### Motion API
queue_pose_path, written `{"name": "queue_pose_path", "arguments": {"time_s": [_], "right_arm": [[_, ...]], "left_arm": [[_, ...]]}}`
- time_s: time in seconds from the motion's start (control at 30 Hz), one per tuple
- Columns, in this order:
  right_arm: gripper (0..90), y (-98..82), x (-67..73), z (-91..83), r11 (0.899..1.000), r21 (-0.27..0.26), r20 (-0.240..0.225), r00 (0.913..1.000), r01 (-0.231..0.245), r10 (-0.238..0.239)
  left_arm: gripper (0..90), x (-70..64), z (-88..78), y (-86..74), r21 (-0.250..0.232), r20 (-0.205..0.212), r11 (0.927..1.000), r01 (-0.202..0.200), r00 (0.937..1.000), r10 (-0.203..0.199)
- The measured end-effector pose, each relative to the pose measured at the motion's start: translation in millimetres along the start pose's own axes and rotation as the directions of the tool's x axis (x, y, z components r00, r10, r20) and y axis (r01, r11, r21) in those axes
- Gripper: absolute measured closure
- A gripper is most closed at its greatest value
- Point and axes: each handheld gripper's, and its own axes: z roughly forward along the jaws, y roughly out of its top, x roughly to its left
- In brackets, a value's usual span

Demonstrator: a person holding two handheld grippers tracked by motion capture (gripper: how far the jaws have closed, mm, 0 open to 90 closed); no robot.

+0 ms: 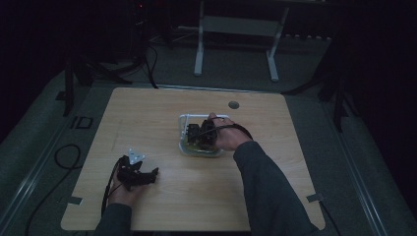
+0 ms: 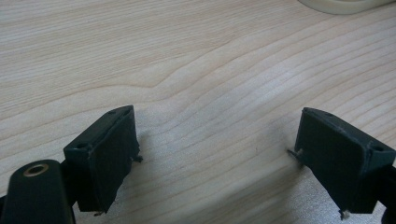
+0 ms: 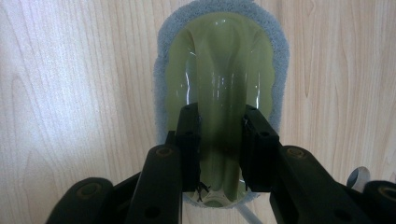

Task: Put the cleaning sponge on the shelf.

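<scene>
Gripping the scrubber's ridge [image 3: 219, 93], the right claw [image 3: 219, 149] straddled its long axis (left claw [image 2: 217, 154] gaped empty, farther off).

an oval scrubber [image 3: 219, 93] with a translucent yellow-green plastic handle ridge and grey sponge rim lies flat on the wooden desk [image 3: 70, 93], its ridge between black fingers [image 3: 189, 140].

Left gripper [image 2: 215, 158] jaws wide; right gripper [image 3: 219, 144] jaws clamped.

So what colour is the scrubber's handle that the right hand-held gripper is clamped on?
Translucent yellow-green handle, above a grey pad; clearest in the right gripper view.
</scene>
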Motion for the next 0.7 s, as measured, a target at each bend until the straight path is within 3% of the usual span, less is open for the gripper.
{"name": "queue_pose_path", "arguments": {"time_s": [0.5,0.7], "right_arm": [[71.7,7.1,1.9,6.8,0.998,0.031,0.026,0.9984,0.049,-0.050],[71.7,6.2,1.1,11.9,0.998,0.055,0.031,0.9986,0.041,-0.042]], "left_arm": [[13.2,-0.1,0.0,0.0,0.000,0.001,1.0000,0.001,1.0000,-0.001],[13.2,-0.1,0.1,0.0,0.000,0.001,1.0000,0.001,1.0000,-0.001]]}}
